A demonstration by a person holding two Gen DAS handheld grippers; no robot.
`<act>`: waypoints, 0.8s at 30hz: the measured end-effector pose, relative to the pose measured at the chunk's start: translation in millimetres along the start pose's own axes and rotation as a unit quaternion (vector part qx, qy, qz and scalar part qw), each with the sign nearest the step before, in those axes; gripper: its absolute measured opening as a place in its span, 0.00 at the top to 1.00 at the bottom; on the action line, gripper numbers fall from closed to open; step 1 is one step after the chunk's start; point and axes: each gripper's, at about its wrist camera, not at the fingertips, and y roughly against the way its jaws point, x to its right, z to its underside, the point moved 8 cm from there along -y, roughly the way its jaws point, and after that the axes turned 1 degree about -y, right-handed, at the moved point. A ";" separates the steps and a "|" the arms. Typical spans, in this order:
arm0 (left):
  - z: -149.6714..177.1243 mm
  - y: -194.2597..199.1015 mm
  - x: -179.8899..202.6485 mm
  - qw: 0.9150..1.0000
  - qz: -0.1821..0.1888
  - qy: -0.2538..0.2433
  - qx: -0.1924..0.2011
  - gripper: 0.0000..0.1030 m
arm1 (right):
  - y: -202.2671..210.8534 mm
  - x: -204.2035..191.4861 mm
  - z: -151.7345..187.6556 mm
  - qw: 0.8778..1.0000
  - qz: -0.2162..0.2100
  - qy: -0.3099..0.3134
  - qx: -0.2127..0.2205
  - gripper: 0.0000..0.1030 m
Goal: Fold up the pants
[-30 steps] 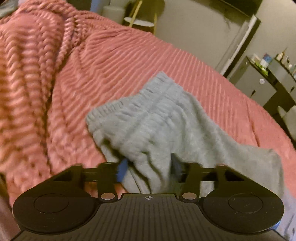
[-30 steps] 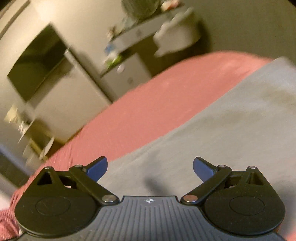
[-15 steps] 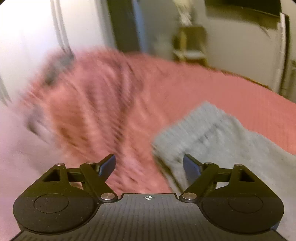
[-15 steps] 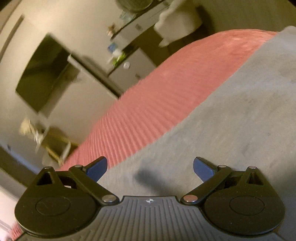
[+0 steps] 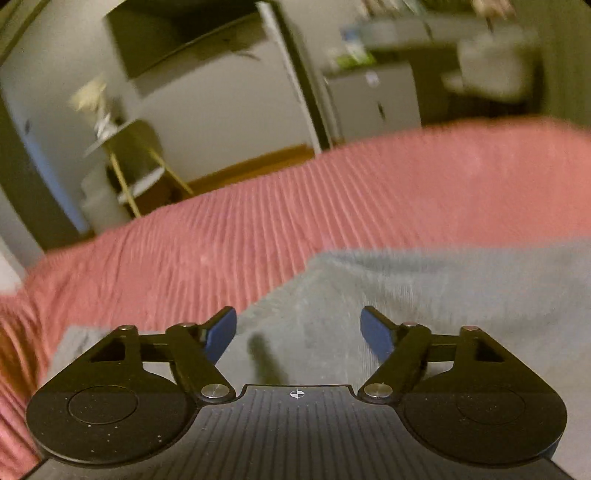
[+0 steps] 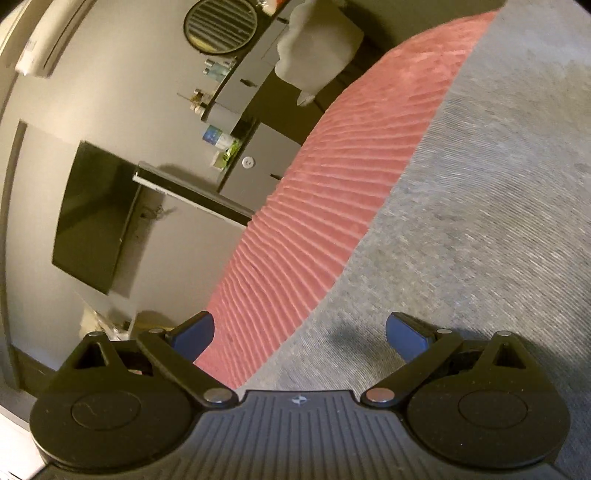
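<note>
The grey pants (image 5: 424, 295) lie flat on the pink ribbed bedspread (image 5: 258, 229). My left gripper (image 5: 298, 330) is open and empty, low over the pants near their left edge. In the right wrist view the pants (image 6: 480, 221) fill the right side, with their long straight edge running diagonally across the bedspread (image 6: 325, 192). My right gripper (image 6: 299, 334) is open and empty, straddling that edge close above the fabric.
Beyond the bed stand a wall-mounted dark TV (image 6: 92, 218), a grey cabinet with bottles (image 6: 255, 158), a round mirror (image 6: 221, 24) and a small gold-legged side table (image 5: 136, 173).
My left gripper let go of the pants, opened, and swung from facing the pillows to facing the bed's far side over the pants. My right gripper stayed open and tilted.
</note>
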 end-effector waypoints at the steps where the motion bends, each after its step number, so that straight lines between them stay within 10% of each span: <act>1: 4.0 -1.4 8.6 1.000 -0.001 -0.015 -0.009 0.29 | -1.7 0.0 -1.3 1.000 -0.002 -0.003 -0.001 0.04; 7: 12.5 -9.4 14.2 0.996 0.084 -0.022 0.030 0.19 | -8.5 0.7 -1.7 1.000 0.003 0.005 0.003 0.04; 12: 5.1 -36.2 3.7 0.988 0.147 0.040 0.012 0.29 | -9.9 0.1 -1.5 1.000 0.005 0.018 0.004 0.04; 13: 4.4 -39.2 3.7 0.987 0.151 0.048 0.001 0.43 | -9.8 0.5 -1.9 1.000 0.004 0.016 0.004 0.04; 19: -8.4 -56.2 -1.8 0.992 0.128 0.022 0.001 0.91 | -10.2 2.3 -3.4 1.000 0.001 0.007 0.009 0.04; 24: -28.5 -61.1 -18.6 0.998 0.024 0.049 0.022 0.99 | -10.1 4.2 -5.1 1.000 -0.002 0.001 0.012 0.04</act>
